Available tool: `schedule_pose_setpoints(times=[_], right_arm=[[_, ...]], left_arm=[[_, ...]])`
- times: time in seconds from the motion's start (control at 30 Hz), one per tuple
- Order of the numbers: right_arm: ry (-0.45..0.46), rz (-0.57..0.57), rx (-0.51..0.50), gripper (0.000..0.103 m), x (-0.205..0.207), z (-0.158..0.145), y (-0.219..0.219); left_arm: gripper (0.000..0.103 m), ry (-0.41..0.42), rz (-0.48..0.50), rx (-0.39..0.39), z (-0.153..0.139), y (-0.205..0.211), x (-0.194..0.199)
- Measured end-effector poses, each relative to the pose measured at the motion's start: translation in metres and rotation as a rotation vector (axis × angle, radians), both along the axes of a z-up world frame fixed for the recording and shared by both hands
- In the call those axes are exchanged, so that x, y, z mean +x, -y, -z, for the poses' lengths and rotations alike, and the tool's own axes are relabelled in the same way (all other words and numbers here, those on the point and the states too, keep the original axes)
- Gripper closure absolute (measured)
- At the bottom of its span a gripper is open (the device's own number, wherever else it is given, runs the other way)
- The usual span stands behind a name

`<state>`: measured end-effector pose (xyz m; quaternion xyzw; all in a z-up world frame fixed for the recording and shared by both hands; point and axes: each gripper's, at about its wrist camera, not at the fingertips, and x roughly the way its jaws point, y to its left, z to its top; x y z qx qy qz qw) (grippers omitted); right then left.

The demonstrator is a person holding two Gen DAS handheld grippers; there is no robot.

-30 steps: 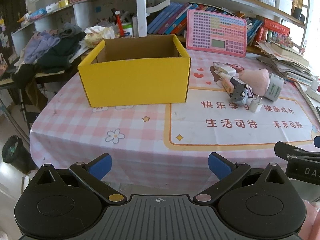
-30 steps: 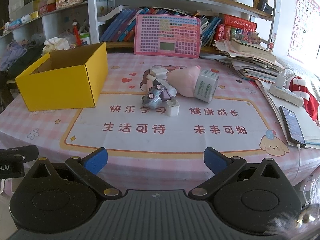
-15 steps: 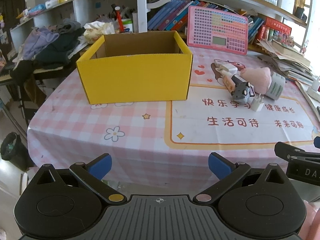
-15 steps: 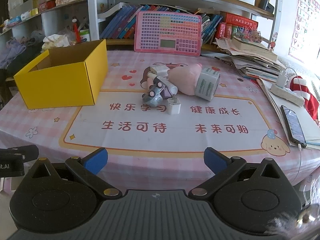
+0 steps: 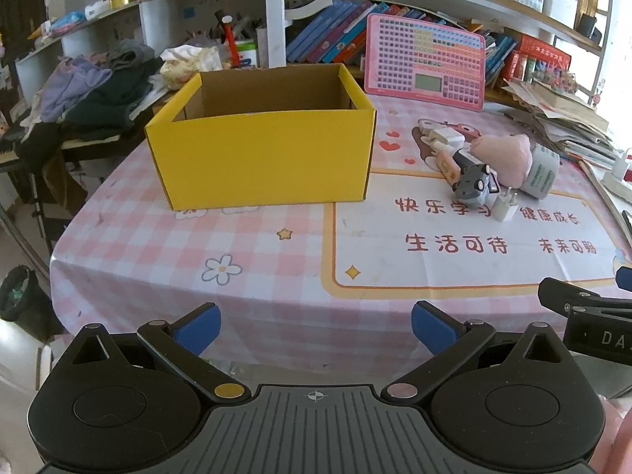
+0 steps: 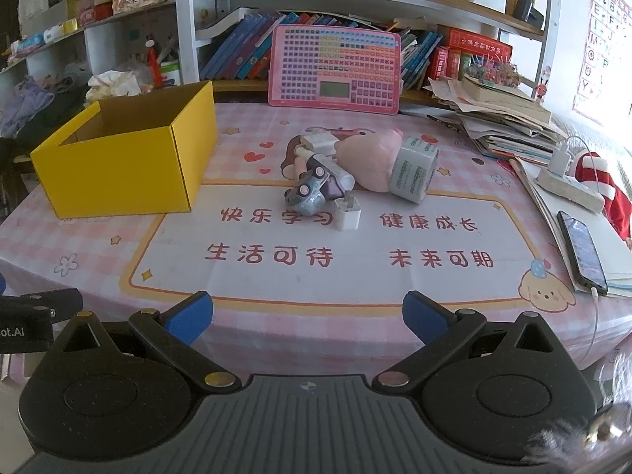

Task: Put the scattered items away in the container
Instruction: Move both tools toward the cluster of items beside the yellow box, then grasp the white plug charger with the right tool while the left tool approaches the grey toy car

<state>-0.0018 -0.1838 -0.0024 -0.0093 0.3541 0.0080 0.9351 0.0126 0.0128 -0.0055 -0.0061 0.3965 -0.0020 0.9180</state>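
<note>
My left gripper [image 5: 315, 323] and right gripper [image 6: 307, 313] both hang spread wide and empty over the table's near edge. The toy car [image 6: 307, 191], white charger [image 6: 348, 213] and pink plush [image 6: 367, 158] lie clustered right of the yellow box [image 6: 122, 162].

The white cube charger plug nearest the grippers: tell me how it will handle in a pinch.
The white cube charger plug looks rigid and small, so probably light. Its smooth faces may slip. Standing prongs-up, apart from the grey toy car, it could topple if nudged.

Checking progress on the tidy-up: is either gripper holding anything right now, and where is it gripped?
Nothing is held. The left gripper and right gripper both have open, empty jaws.
</note>
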Motion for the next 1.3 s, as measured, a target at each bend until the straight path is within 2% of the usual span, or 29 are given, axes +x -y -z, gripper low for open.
schedule_pose_setpoints(times=[0.83,1.3], right_arm=[[0.003,0.001,0.026,0.002,0.018,0.001,0.015],[-0.011,0.043,0.05,0.002,0.048,0.007,0.036]], left_arm=[[0.0,0.011,0.106,-0.063,0.001,0.019,0.02],[0.001,0.011,0.18,-0.075,0.005,0.039,0.052]])
